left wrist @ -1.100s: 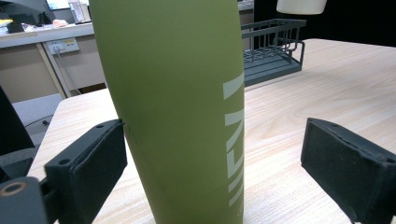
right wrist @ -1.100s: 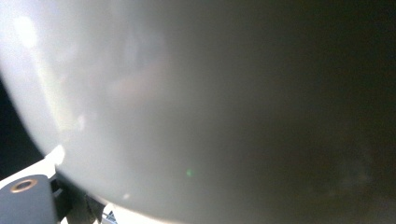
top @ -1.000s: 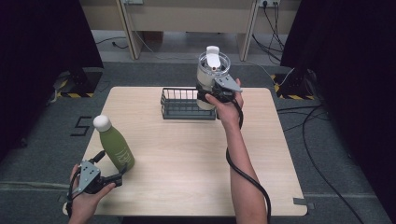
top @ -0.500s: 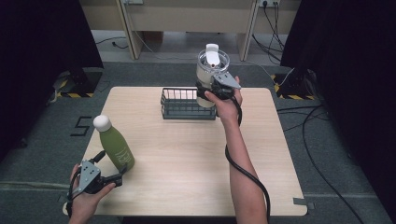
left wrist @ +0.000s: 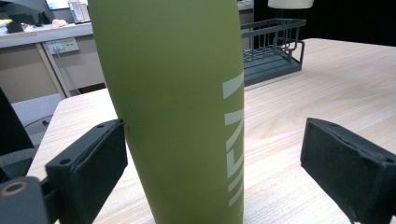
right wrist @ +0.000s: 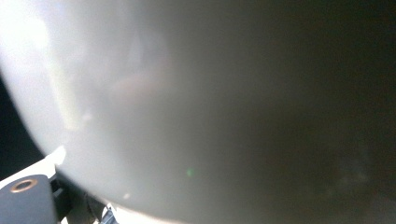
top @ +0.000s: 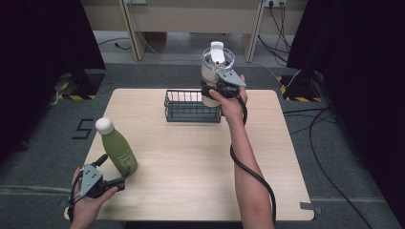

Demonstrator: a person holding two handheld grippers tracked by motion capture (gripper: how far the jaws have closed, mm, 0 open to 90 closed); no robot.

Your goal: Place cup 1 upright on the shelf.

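High view cataloguing: right gripper [top: 213,91] holding white jug [top: 213,71] aloft at wire basket [top: 192,106], seemingly lowering it in next; left gripper [top: 125,177], fingers [left wrist: 88,161] spread, bracketing green bottle [top: 117,149] standing on worktop [top: 191,157], needing closing.

The left gripper [top: 125,177] lay low in the left hand [top: 85,202], jaws level and apart, one pad [left wrist: 88,163] touching what stood between them, the other clear. The right arm [top: 246,157] stretched far forward, its hand [top: 232,102] raised, the right gripper [top: 210,90] clamped on what it held up.
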